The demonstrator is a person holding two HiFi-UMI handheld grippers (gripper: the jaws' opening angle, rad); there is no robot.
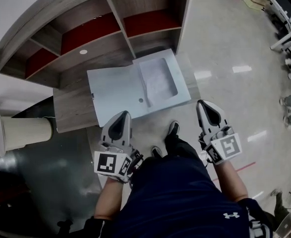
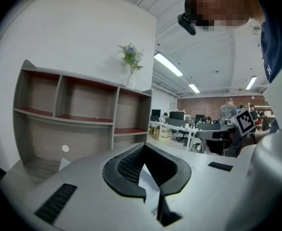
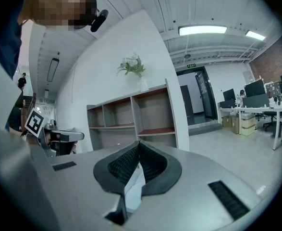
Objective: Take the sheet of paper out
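left gripper (image 1: 126, 114) and right gripper (image 1: 200, 103) have jaws pressed together, empty, near the desk (image 1: 72, 109). the sheet of paper (image 1: 158, 81) lies in the open pale folder (image 1: 116, 92) there. a white logo (image 1: 228, 215) marks the dark shirt (image 1: 180, 197).

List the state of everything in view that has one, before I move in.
folder: open, lying flat on the desk.
sheet of paper: in the folder's right half, not yet taken out.
left gripper: shut, empty, short of the folder.
right gripper: shut, empty, beside the desk's edge.
vase: upright.
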